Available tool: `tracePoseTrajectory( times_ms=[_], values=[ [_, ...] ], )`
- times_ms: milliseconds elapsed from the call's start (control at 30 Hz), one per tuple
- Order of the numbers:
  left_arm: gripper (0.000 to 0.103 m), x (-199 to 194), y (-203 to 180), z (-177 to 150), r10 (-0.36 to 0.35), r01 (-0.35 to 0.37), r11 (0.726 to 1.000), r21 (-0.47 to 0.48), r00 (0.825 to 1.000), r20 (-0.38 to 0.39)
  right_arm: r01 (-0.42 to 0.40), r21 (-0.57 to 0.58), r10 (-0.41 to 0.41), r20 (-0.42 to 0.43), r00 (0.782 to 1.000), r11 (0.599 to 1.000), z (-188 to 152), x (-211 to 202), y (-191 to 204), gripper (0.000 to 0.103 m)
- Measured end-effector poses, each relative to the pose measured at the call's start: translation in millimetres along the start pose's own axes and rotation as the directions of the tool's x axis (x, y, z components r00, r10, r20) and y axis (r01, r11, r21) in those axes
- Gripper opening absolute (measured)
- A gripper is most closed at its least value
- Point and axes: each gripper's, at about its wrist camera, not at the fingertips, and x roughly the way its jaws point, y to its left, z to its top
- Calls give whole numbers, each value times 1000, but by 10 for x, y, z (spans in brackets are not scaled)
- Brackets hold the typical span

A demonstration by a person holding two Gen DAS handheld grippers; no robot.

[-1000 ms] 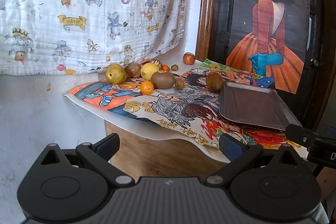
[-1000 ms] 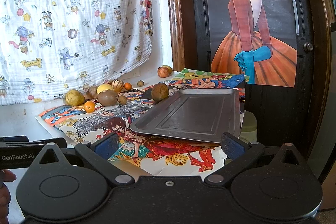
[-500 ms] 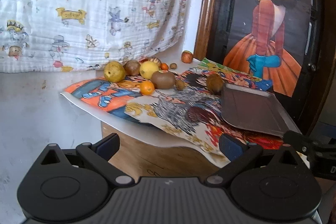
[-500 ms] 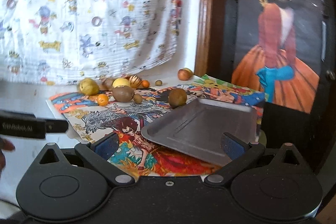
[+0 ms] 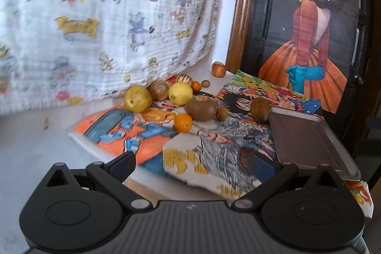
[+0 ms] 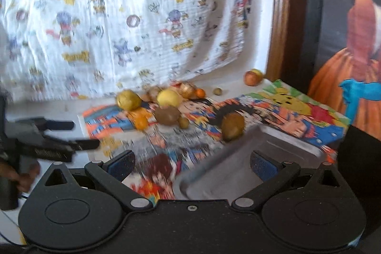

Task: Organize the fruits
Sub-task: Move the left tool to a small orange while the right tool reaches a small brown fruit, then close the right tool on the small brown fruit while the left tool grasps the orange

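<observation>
Fruit is seen scattered on the comic-print sheets [image 5: 214, 142] beyond the metal tray [image 5: 307, 137], and none of it lies in the tray, so the sorting is judged not yet begun; nearest the cameras, the left gripper [image 5: 193, 162] and the right gripper [image 6: 193, 162] are both held spread wide with nothing between the blue pads, the right one poised over the tray's near corner, the left one short of the sheets and left of the tray; just off the tray's far-left corner a brown kiwi [image 5: 260, 110] is found almost touching the rim; further left of the tray lie a larger kiwi [image 5: 201, 108] with a small brown fruit beside it, and a small orange [image 5: 182, 122] in front; behind these, well left of the tray, a yellow-green pear [image 5: 137, 98], a lemon [image 5: 180, 93] and a brown round fruit are clustered; furthest back, an apple [image 5: 218, 69] sits alone by the wooden frame; all pieces are left to be moved; the right view is smeared by motion, so small fruits are hard to identify there; a striped item behind the lemon is partly hidden; the tray's right edge is cut off in the left view.
</observation>
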Motion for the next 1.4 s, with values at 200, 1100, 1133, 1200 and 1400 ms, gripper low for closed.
tracePoseTrajectory(
  times_ms=[200,1100,1133,1200,1400],
  values=[
    [103,309,55,260,-16,17,999,37,999,-42,-145,-123,132,-101,986,982,507,500,-54,102],
    [80,1495,265,508,-59,82,990,112,980,-191,-338,-391,221,-315,923,856,472,2641,-116,45],
    [77,1515,274,505,-59,82,991,109,979,-194,-338,-385,223,-313,923,858,471,2668,-125,45],
    [73,1552,285,501,-64,86,991,102,978,-199,-347,-372,236,-311,920,861,469,2726,-156,42],
    [58,1665,266,492,-77,100,990,97,973,-215,-371,-348,272,-303,914,861,484,2816,-195,32]
  ],
)
